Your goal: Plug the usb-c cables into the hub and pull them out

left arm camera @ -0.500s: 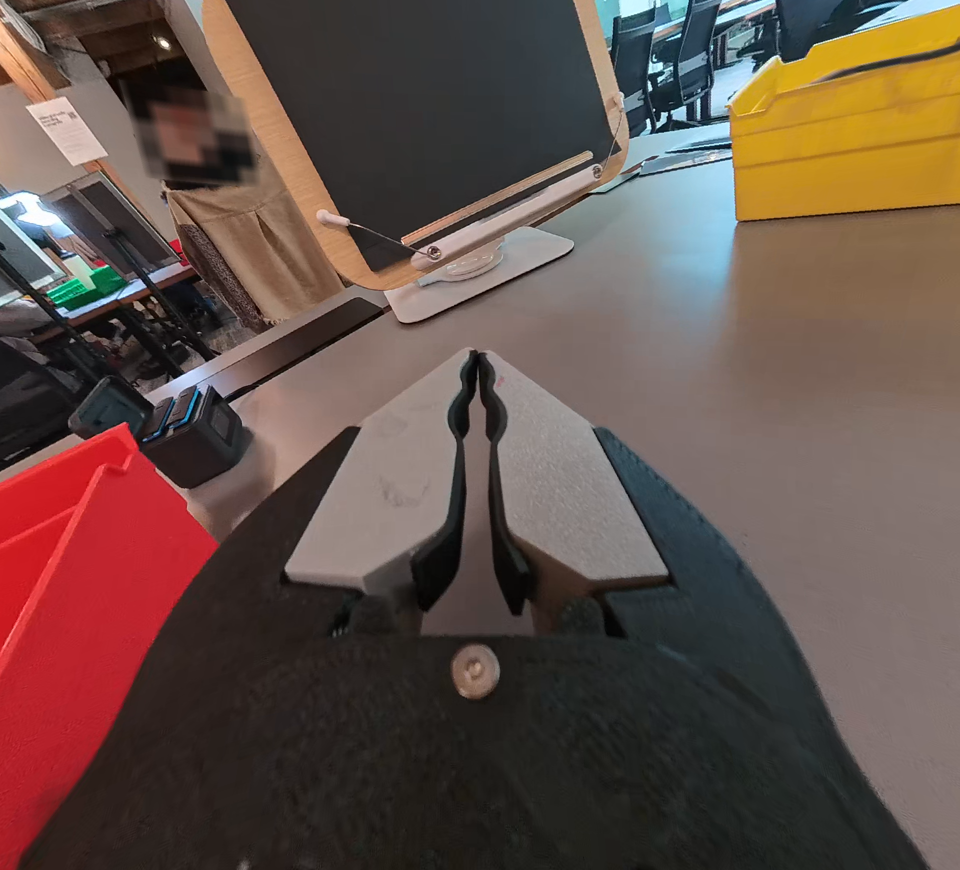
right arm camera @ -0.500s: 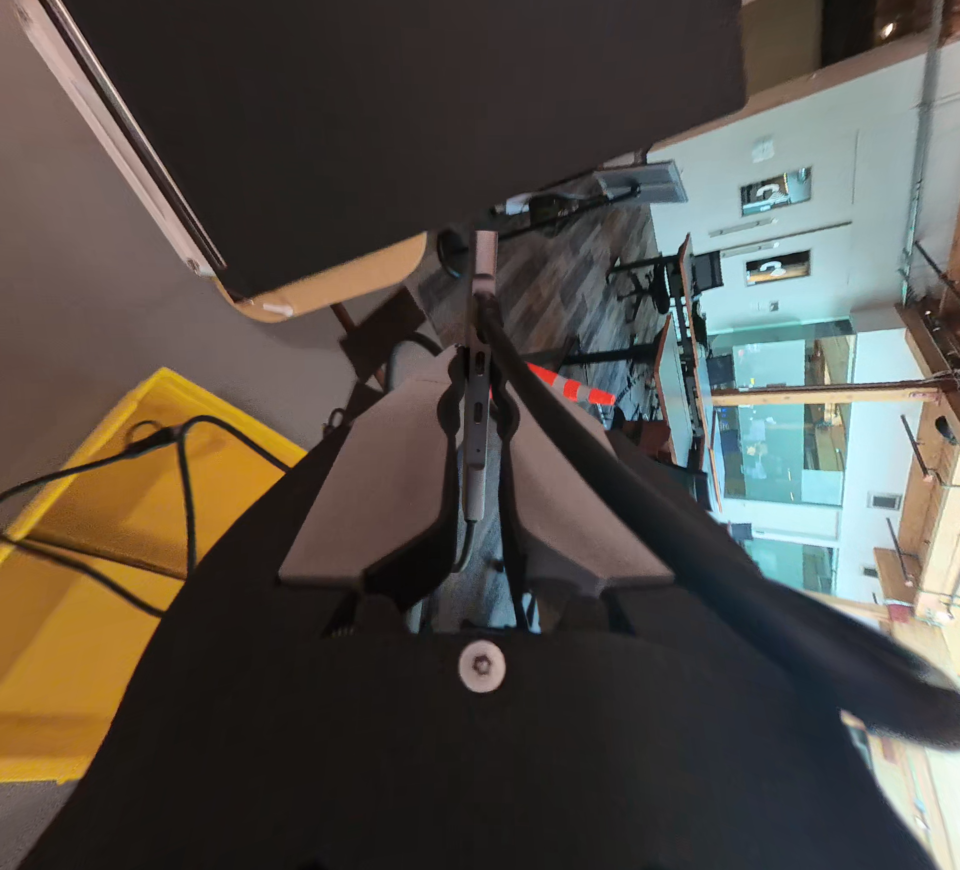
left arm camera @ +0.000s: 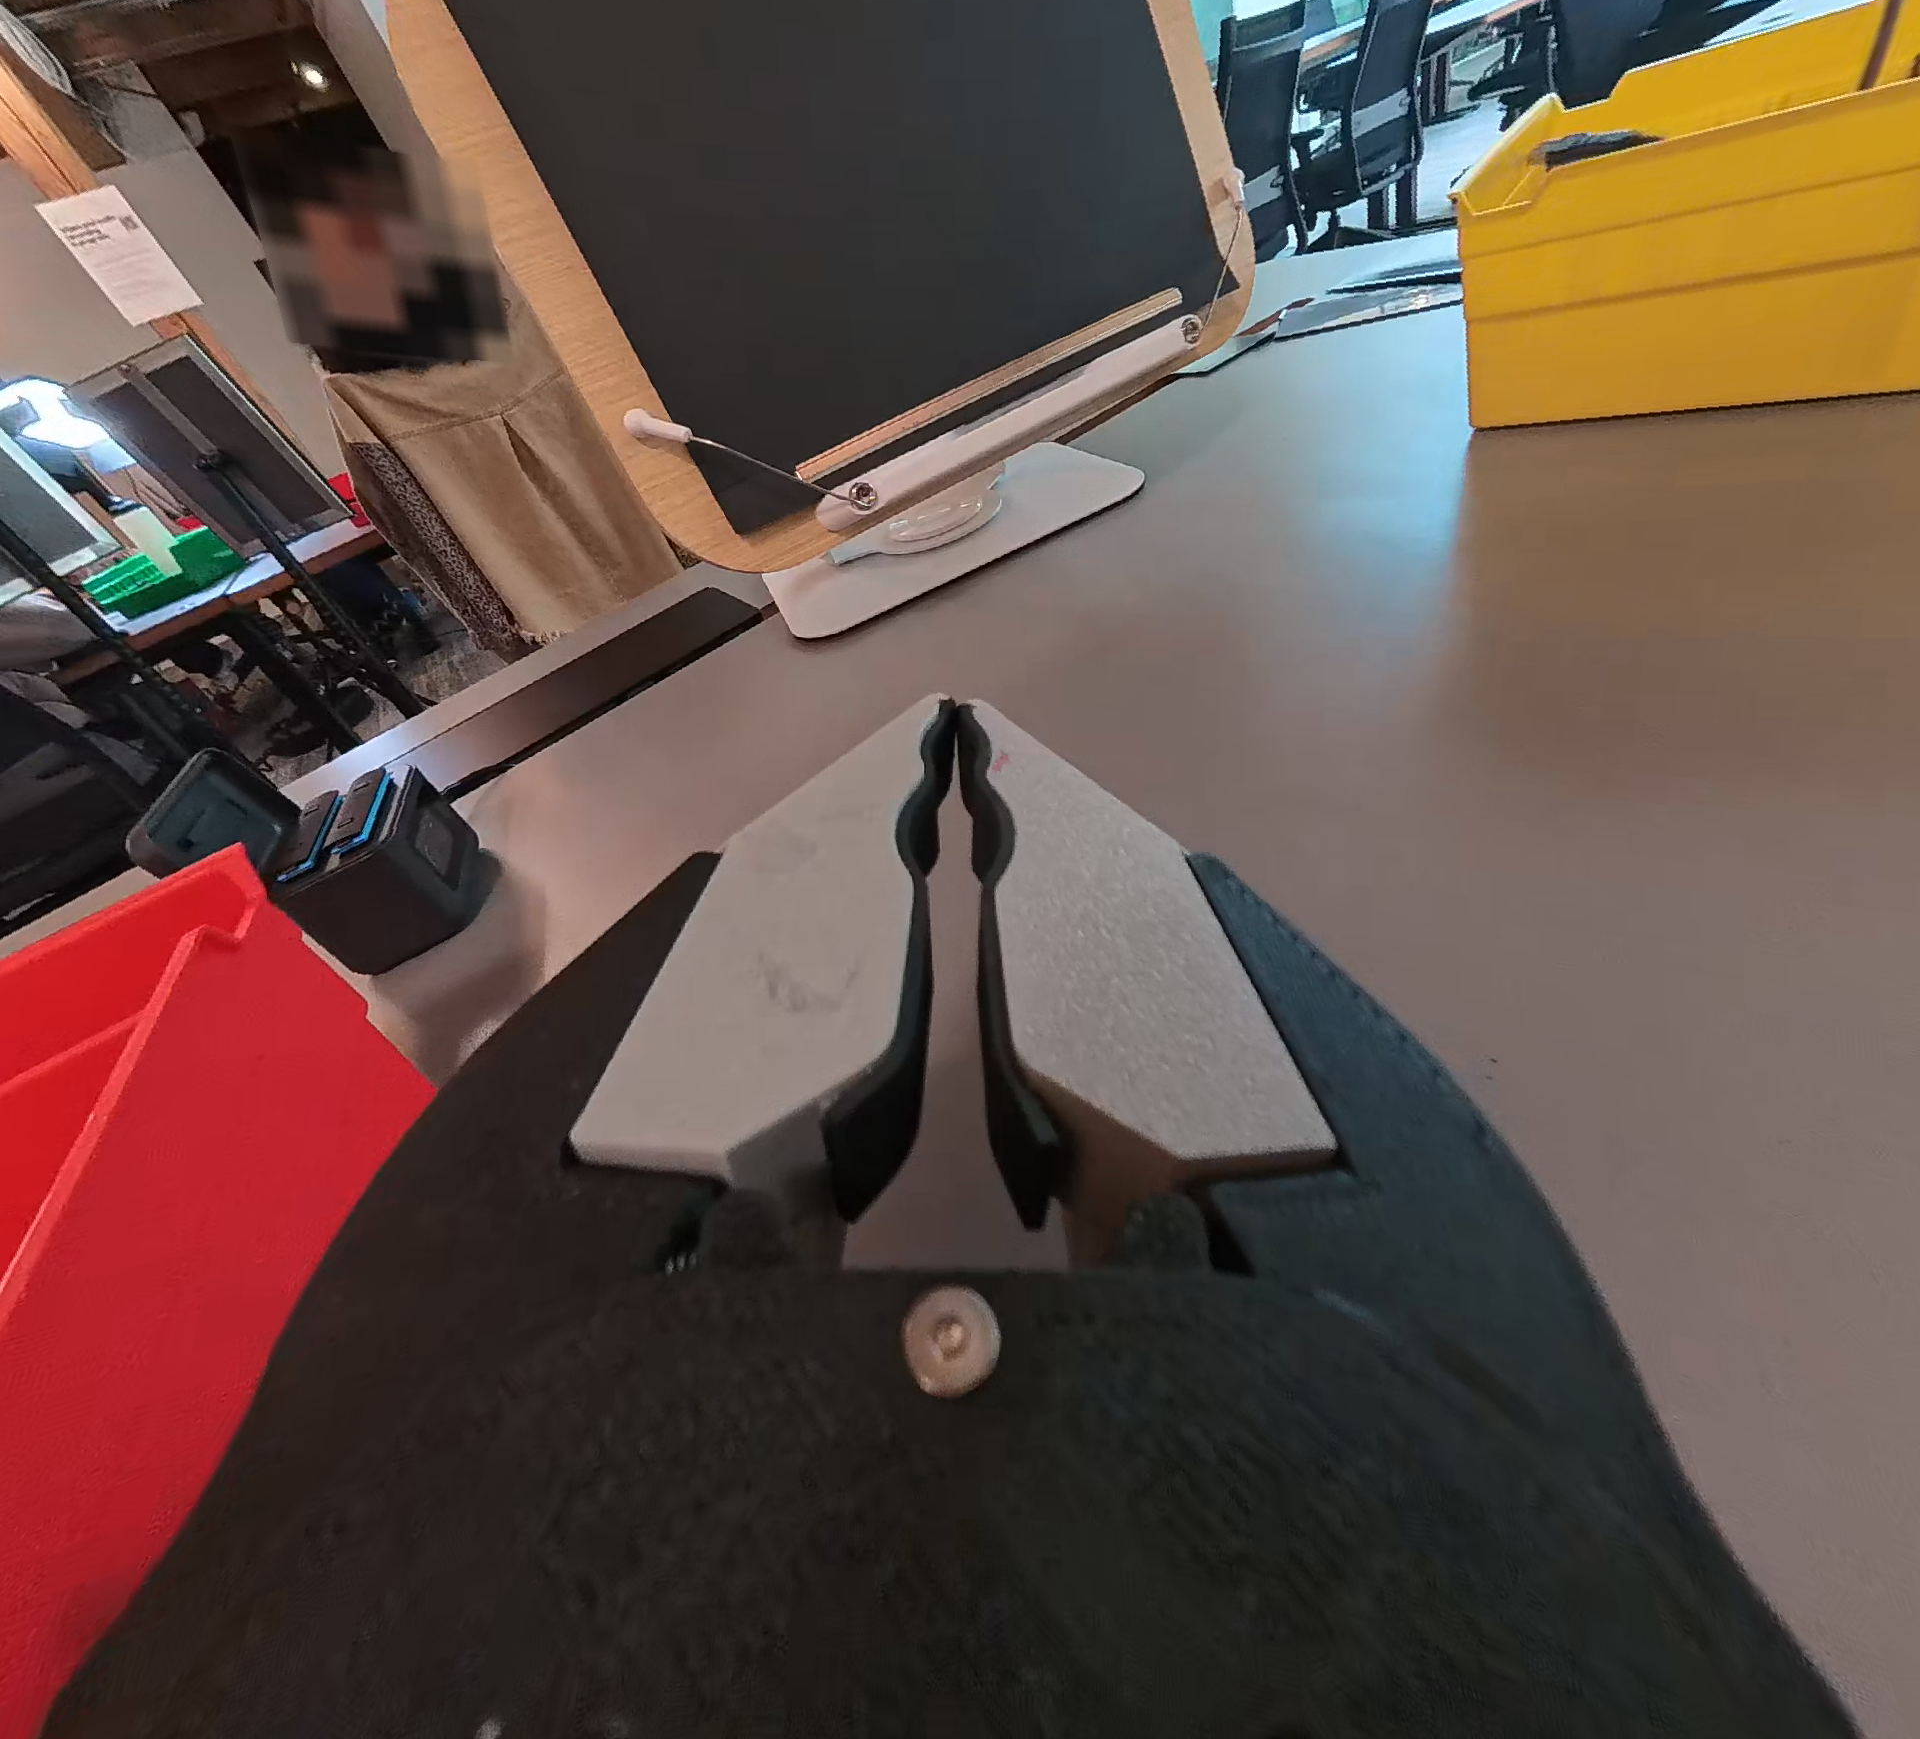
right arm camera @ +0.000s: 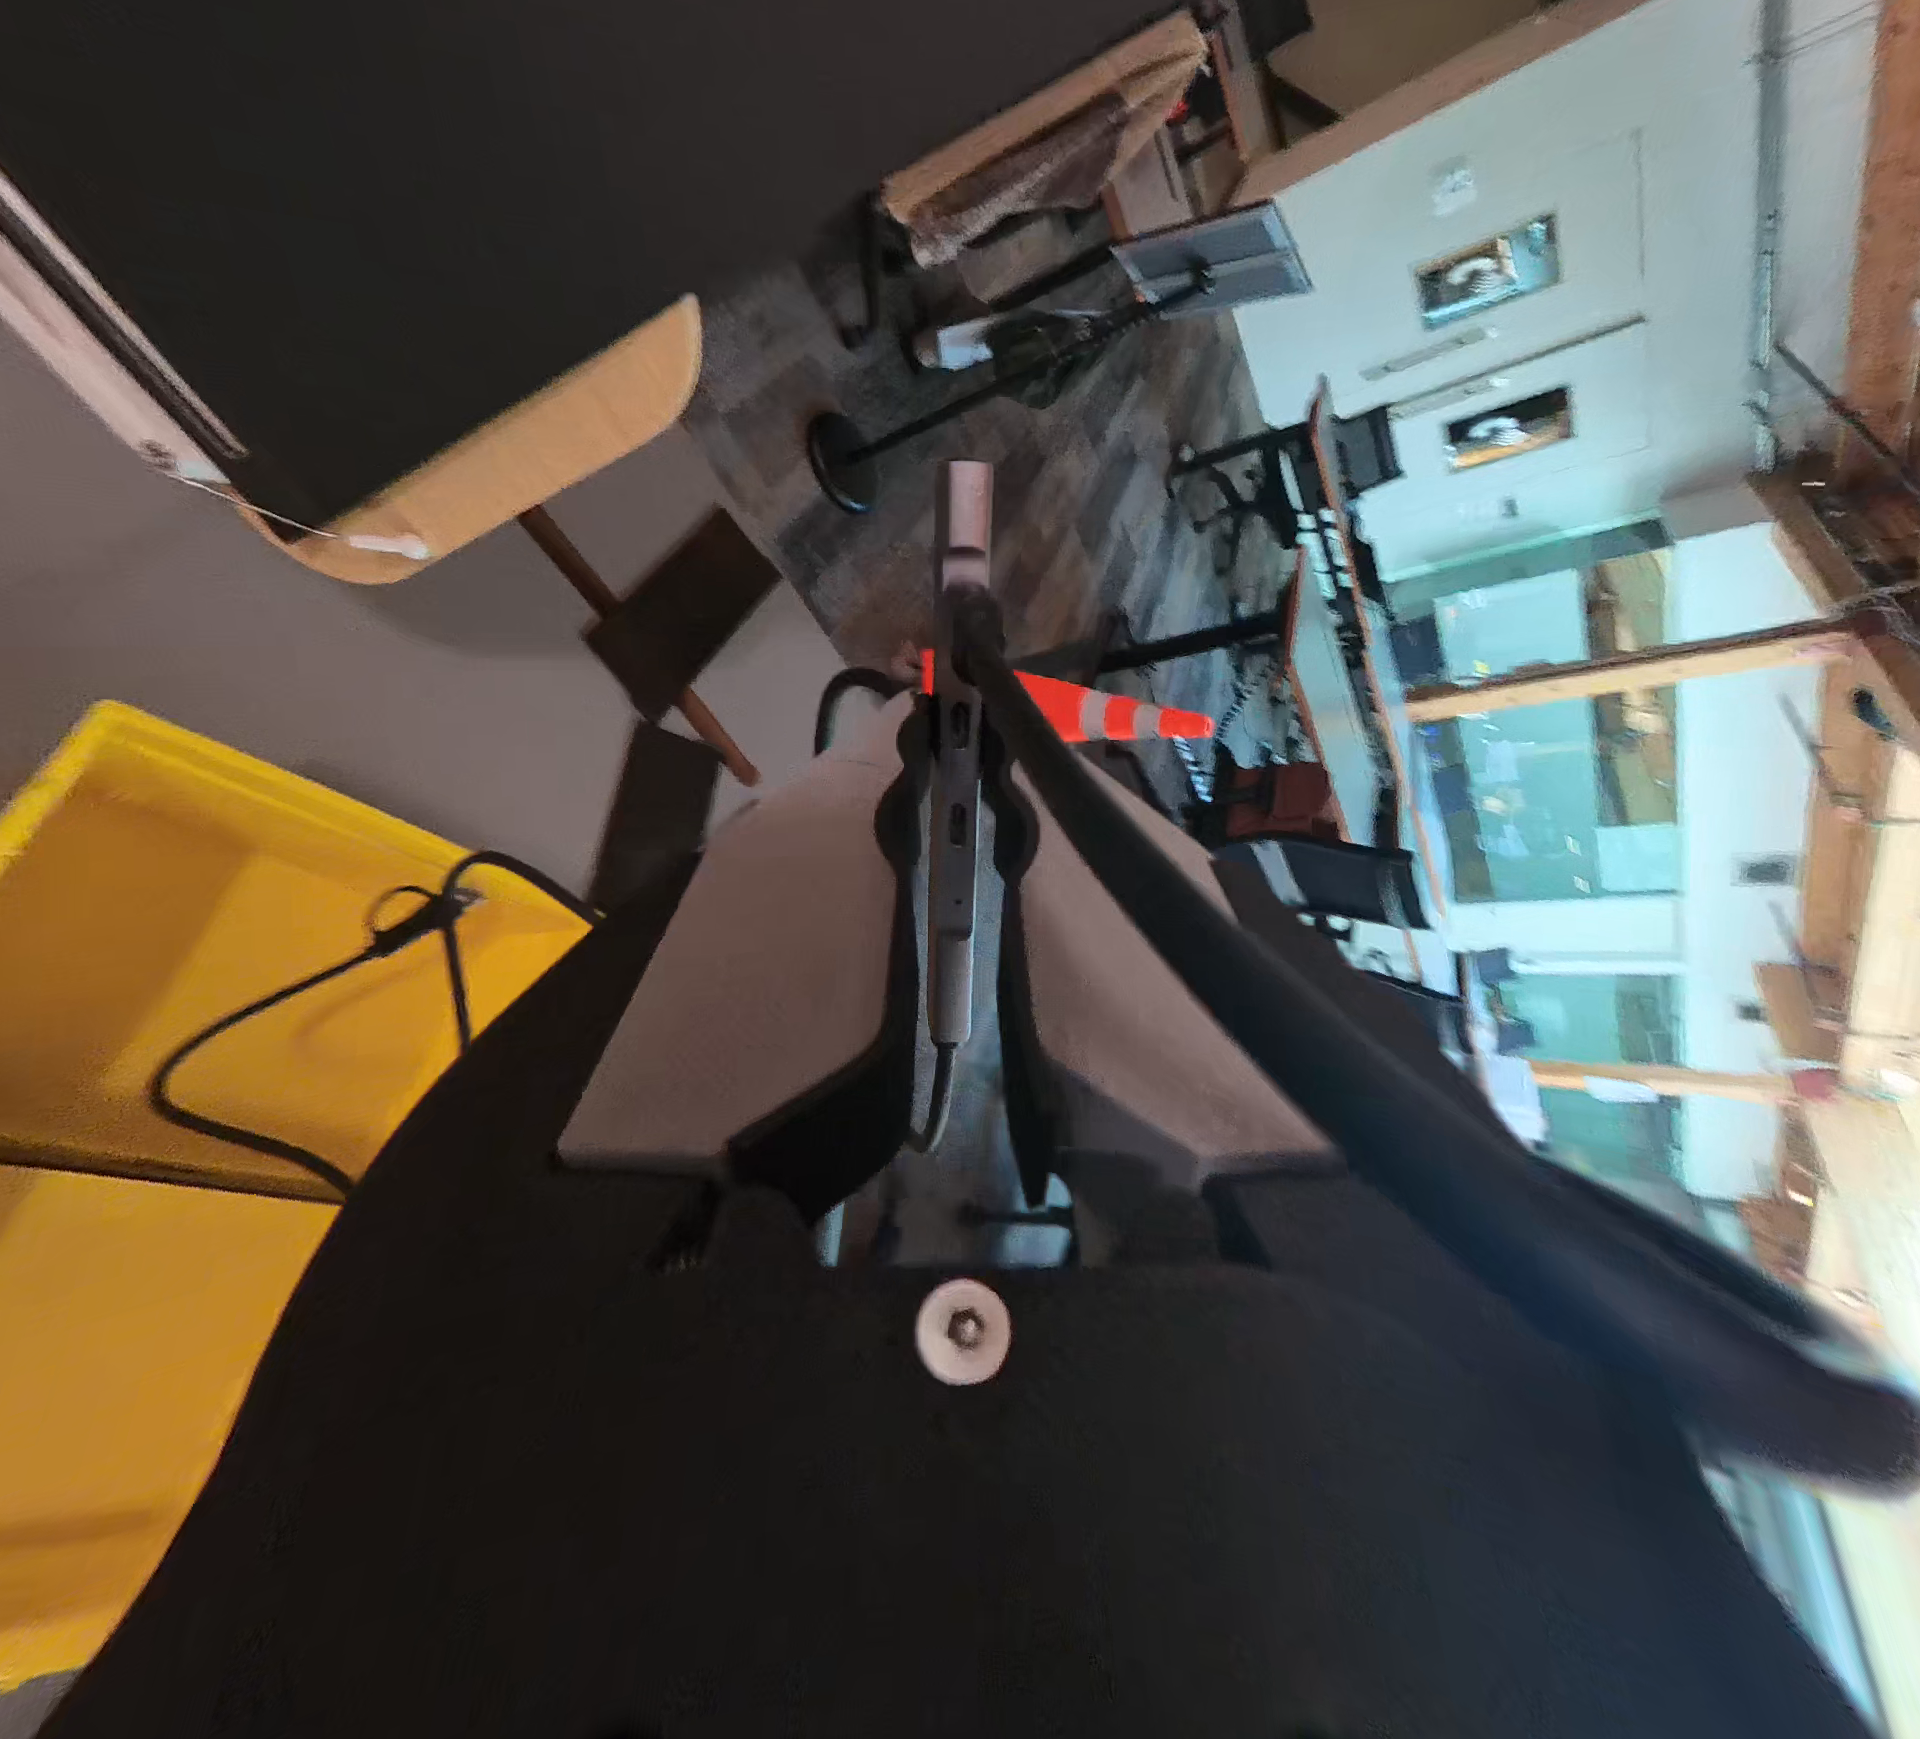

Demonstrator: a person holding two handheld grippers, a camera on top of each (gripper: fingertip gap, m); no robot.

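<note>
**Hub gripped on the right, nothing on the left**

While my right hand-held gripper (right arm camera: 956,754) is rolled hard onto its side above the yellow bin (right arm camera: 187,910), its jaws are clamped on the slim grey hub (right arm camera: 954,858), which runs lengthwise between the fingers with its ports showing. A metal plug (right arm camera: 962,505) sticks out past the fingertips, and a thick dark cable (right arm camera: 1195,941) sweeps from there back across the right finger. A thin black cable (right arm camera: 312,983) lies looped in the bin. Motion blur softens this view, so I cannot tell whether the plug is seated in the hub.

On my other side, the left hand-held gripper (left arm camera: 954,708) sits low over the grey desk (left arm camera: 1455,754), fingertips pressed together on nothing. Ahead stands a dark board on a white stand (left arm camera: 831,131); a red bin (left arm camera: 156,1066) and a black charger block (left arm camera: 384,879) sit to its left.
</note>
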